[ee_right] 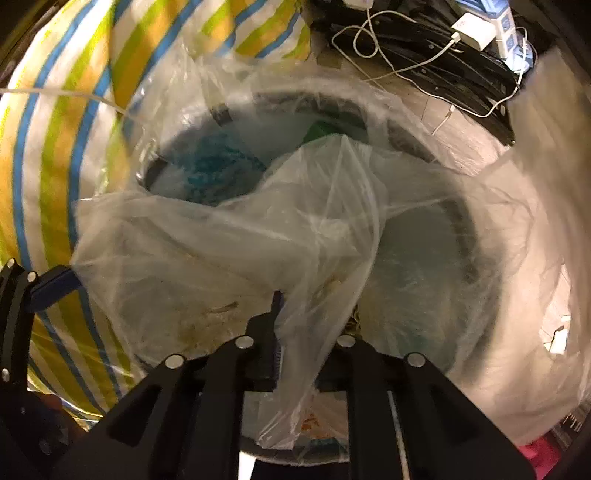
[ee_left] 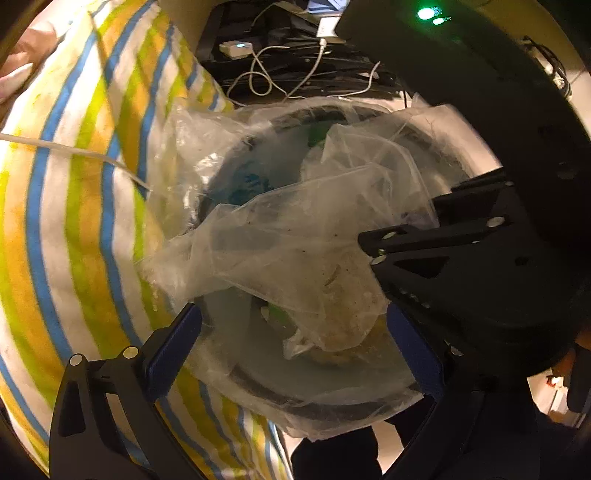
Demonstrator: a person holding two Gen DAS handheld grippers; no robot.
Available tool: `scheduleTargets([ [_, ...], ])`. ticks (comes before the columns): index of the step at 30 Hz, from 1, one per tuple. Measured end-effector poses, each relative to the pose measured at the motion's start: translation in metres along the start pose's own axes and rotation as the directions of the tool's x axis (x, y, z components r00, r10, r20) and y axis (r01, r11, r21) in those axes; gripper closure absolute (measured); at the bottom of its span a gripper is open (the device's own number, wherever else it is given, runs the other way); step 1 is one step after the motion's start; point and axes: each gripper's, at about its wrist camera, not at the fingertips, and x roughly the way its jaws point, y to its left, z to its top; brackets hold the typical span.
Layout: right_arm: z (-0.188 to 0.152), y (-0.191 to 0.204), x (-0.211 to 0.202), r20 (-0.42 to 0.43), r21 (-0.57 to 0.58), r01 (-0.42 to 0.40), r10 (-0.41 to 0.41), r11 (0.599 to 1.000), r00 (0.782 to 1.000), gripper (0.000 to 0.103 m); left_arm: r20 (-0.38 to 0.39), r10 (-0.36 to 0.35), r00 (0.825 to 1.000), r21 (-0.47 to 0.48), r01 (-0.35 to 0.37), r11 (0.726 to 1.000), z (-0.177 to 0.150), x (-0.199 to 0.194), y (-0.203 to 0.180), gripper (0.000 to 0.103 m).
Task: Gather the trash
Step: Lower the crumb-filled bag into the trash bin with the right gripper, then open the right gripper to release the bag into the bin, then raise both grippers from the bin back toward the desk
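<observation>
A crumpled clear plastic bag (ee_left: 295,243) with food scraps and paper in it hangs over a round dark bin (ee_left: 325,404) that has a clear liner (ee_left: 188,147). My right gripper (ee_left: 371,253) is shut on the bag's upper edge. In the right wrist view the bag (ee_right: 258,236) runs down between that gripper's (ee_right: 301,345) black fingers, above the bin's rim (ee_right: 466,236). My left gripper (ee_left: 293,352) is open, its blue pads wide apart over the bin's near side and not pressing on anything. One of its fingers (ee_right: 51,286) shows at the left edge of the right wrist view.
A yellow, blue and white striped cloth (ee_left: 74,221) bulges against the bin's left side, with a white cord (ee_left: 66,149) across it. Beyond the bin lie tangled white cables (ee_left: 258,74) and a charger (ee_right: 474,31) on dark gear. Blue and green trash (ee_right: 210,162) lies deep inside the bin.
</observation>
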Motion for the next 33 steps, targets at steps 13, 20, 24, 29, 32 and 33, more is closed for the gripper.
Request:
scheduleTargets([
  [13,0.003,-0.012,-0.035,-0.013,0.025,-0.041,0.041,0.999,0.999,0.072,-0.009,-0.025,1.0,0.034,0.025,0.999,-0.001,-0.043,0.0,0.006],
  [20,0.0,-0.004,-0.085,0.017,0.063,-0.036,0.035,0.997,0.999,0.058,0.033,0.007,0.999,0.014,-0.008,1.0,-0.007,-0.099,0.023,0.006],
  [24,-0.002,0.01,-0.103,0.049,0.086,-0.019,0.015,0.996,0.999,0.057,0.05,0.021,0.999,-0.004,-0.021,1.0,-0.005,-0.126,0.034,0.006],
  [29,-0.005,0.021,-0.145,0.117,0.105,0.017,-0.029,0.994,0.993,0.057,0.092,0.016,0.996,0.011,-0.017,1.0,0.0,-0.164,0.035,0.006],
  [32,-0.004,0.028,-0.184,0.172,0.099,0.045,-0.061,0.994,0.983,0.057,0.127,0.002,0.992,0.01,-0.003,1.0,0.01,-0.19,0.035,0.006],
  [33,-0.006,0.031,-0.194,0.184,0.097,0.052,-0.069,0.994,0.981,0.057,0.139,0.001,0.99,0.013,-0.003,1.0,0.013,-0.199,0.034,0.006],
])
